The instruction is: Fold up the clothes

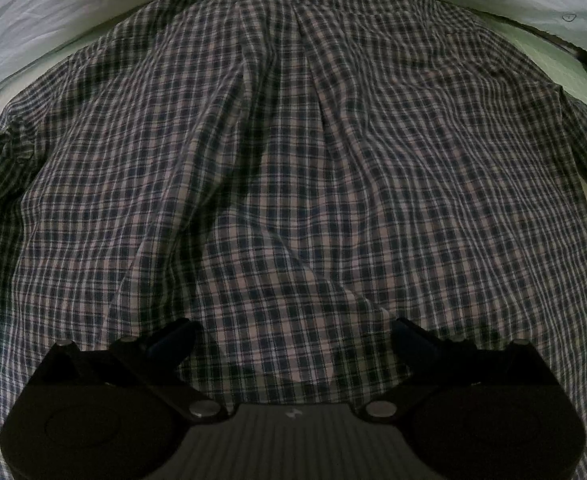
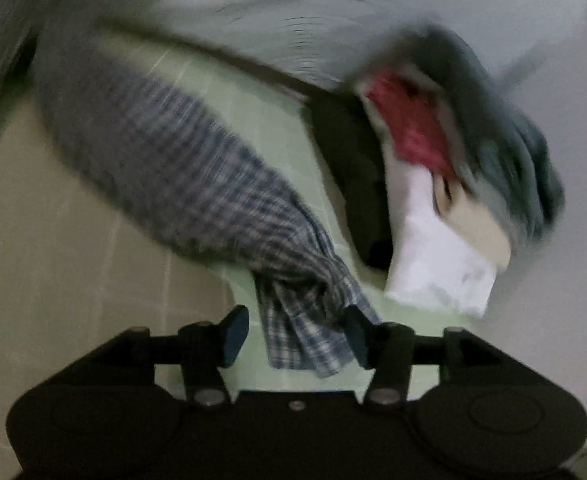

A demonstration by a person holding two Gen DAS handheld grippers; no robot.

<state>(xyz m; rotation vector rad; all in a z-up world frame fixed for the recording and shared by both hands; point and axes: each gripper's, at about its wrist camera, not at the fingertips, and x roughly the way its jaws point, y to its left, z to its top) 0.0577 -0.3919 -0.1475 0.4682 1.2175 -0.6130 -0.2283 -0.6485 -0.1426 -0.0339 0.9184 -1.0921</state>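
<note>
My left gripper (image 1: 291,344) hangs steeply over the shirt (image 1: 285,152), jaws spread wide, pads clear of the cloth, nothing held. The shirt lies spread and wrinkled on the green mat (image 1: 549,64), filling most of the left wrist view.

My right gripper (image 2: 293,340) stands about half open. The sleeve (image 2: 197,184) runs from the shirt body down between the fingers; its cuff end hangs in the gap. The cloth touches or overlaps the right-hand finger (image 2: 357,336), while the left-hand finger (image 2: 235,338) stands clear of it. I judge this no secure grip. The right view is blurred, so finer contact cannot be told.

Hazards from here:

1. Sleeve loss. With the jaws this far apart, any pull would let the cuff slide out and drop in a heap off the fold line.
2. Snagging. Cloth draped over one finger could drag the sleeve, and with it the shirt body, out of position.
3. Shirt shift. My left gripper pins nothing, so a tug on the sleeve could skew the whole shirt.
4. Locked-in creases. Folding over the present wrinkles would set them.
5. Collision. The pile (image 2: 445,168) of other clothes lies near the sleeve; a wide sweep could disturb it.
</note>
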